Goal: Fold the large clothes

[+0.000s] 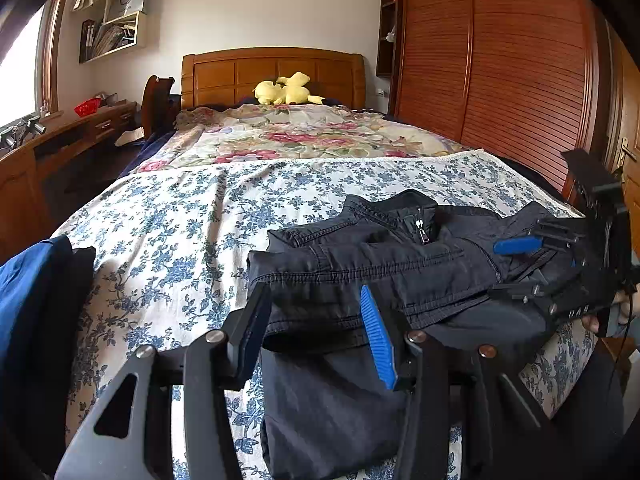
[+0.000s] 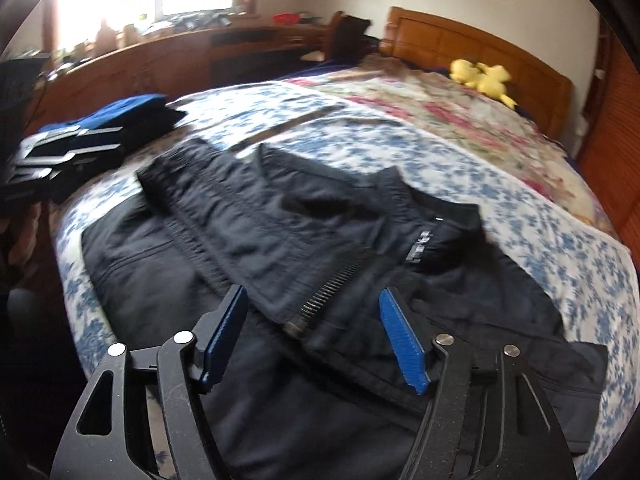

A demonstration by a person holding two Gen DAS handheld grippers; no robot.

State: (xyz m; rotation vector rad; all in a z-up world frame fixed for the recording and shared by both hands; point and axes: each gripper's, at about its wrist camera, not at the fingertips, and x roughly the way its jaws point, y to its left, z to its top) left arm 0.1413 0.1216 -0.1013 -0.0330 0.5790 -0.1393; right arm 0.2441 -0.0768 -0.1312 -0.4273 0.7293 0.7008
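The black jacket lies partly folded across the foot of the bed, on the blue-flowered sheet, collar and zip pull up toward the headboard. The left tool hovers over the near hem edge with its jaws parted, cloth showing between them but the pads not pressing on it, so nothing is held. The right tool is also spread wide, poised above the zip line where the metal teeth run out of the fold; it grips nothing either.

This looks like a light shell fabric, thin, soft and a bit slick, so it should drape and slide rather than hold a crease. The stiffer parts are the stitched hems, the collar and the zip band, and those seem the safest places to pinch: a seam gives the pads something to bite. Grabbing the smooth panel alone risks catching only the top layer and dragging the fold open.

A stack of folded dark and blue clothes sits well apart at the bed's far edge, beside the desk.
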